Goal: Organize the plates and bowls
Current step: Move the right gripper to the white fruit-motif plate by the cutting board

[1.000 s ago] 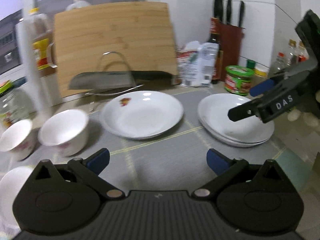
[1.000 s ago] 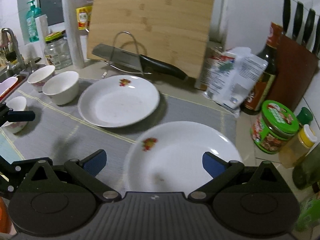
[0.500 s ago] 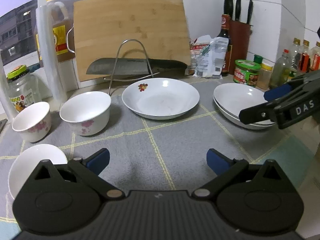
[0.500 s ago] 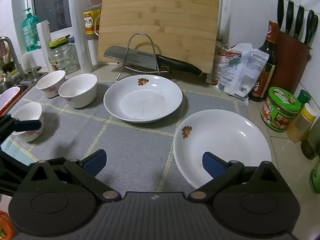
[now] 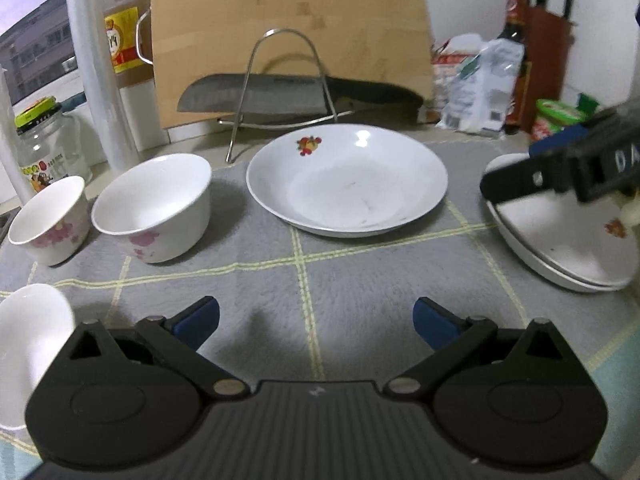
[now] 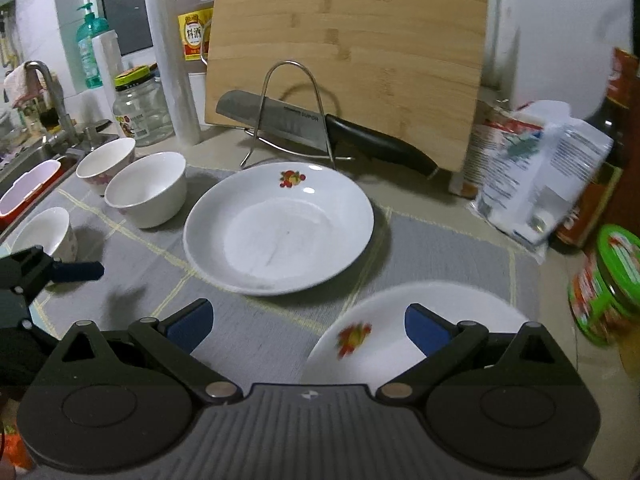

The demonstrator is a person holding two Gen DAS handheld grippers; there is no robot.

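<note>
A single white plate [image 5: 346, 184] with a fruit print lies mid-mat; it also shows in the right wrist view [image 6: 279, 227]. A stack of like plates [image 5: 568, 240] lies to its right, just under my right gripper [image 6: 306, 326], which is open and empty. Three white bowls stand to the left: a wide one [image 5: 154, 206], a floral one [image 5: 50, 218] and a near one [image 5: 28, 344]. My left gripper [image 5: 316, 322] is open and empty above the grey mat [image 5: 360, 288], in front of the single plate.
A bamboo cutting board [image 6: 348, 56] and a cleaver [image 6: 320, 128] on a wire rack stand behind the plates. Jars, bottles and bags [image 6: 540, 168] crowd the back right. A glass jar [image 6: 140, 108], a roll and the sink [image 6: 36, 160] lie at left.
Both grippers have moved forward toward the plates, so the single plate looks larger. The right gripper now hovers over the near edge of the plate stack. Both stay open.
</note>
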